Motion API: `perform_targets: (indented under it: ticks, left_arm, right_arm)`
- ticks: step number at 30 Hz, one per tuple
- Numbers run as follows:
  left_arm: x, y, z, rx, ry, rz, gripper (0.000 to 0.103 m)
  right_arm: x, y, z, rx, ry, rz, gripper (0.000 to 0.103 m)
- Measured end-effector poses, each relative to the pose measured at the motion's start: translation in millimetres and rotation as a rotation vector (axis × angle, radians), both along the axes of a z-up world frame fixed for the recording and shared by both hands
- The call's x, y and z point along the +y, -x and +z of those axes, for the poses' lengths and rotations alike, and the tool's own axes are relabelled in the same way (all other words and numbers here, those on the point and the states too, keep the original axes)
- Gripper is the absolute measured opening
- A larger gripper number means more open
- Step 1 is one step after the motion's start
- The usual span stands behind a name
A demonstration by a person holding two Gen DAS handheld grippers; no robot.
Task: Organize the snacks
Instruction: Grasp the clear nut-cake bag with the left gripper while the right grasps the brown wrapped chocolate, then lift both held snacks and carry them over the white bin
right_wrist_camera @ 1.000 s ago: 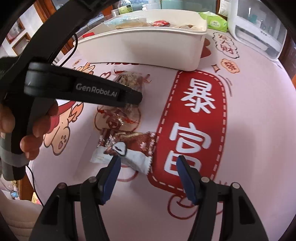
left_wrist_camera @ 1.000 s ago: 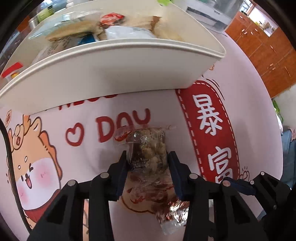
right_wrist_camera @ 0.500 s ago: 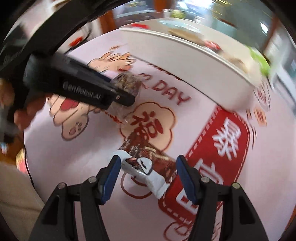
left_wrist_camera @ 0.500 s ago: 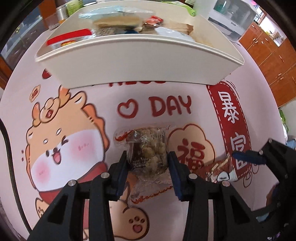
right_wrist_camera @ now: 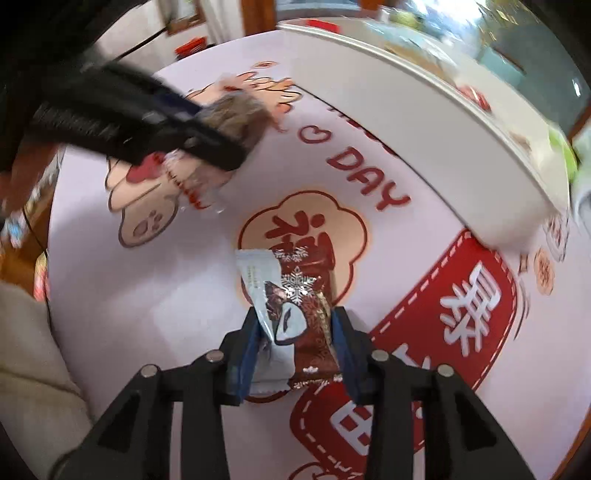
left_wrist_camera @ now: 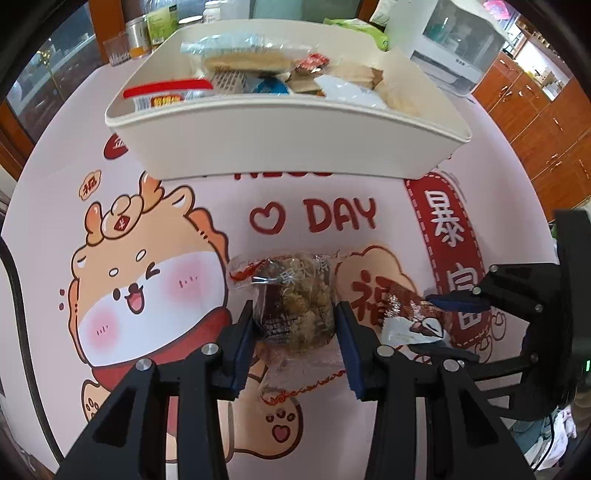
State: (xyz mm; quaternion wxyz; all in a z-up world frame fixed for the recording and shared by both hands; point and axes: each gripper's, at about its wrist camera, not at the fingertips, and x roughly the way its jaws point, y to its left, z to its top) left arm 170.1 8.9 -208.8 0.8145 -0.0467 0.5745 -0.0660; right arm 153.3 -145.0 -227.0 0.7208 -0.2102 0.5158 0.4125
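My left gripper (left_wrist_camera: 295,332) is shut on a clear-wrapped nut snack (left_wrist_camera: 295,306) and holds it above the printed tablecloth, in front of the cream bin (left_wrist_camera: 288,147). My right gripper (right_wrist_camera: 297,339) is shut on a brown and white chocolate snack packet (right_wrist_camera: 295,306). In the left wrist view that packet (left_wrist_camera: 410,317) shows at the right between the right gripper's fingers (left_wrist_camera: 454,299). In the right wrist view the left gripper (right_wrist_camera: 207,136) with the nut snack (right_wrist_camera: 236,118) shows at the upper left, blurred. The bin (right_wrist_camera: 424,125) lies beyond.
The bin holds several wrapped snacks (left_wrist_camera: 258,62). Jars and bottles (left_wrist_camera: 155,26) stand behind it on the left, a white appliance (left_wrist_camera: 458,48) on the right, wooden cabinets (left_wrist_camera: 535,122) further right. The tablecloth (left_wrist_camera: 147,288) carries a cartoon print.
My left gripper has lifted the nut snack and drawn back from the bin. My right gripper has closed on the chocolate packet and swung it round.
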Motion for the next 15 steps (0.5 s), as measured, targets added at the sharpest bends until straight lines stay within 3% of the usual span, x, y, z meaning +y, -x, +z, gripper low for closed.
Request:
perform_targets:
  ticks: [7, 15]
  left_arm:
    - [-14, 1, 30, -0.081, -0.012, -0.019, 0.040]
    - [-34, -10, 80, -0.214, -0.063, -0.052, 0.040]
  right_arm:
    - [-30, -22, 23, 0.055, -0.166, -0.228, 0.035]
    - [-55, -34, 118, -0.119, -0.366, -0.431, 0.035]
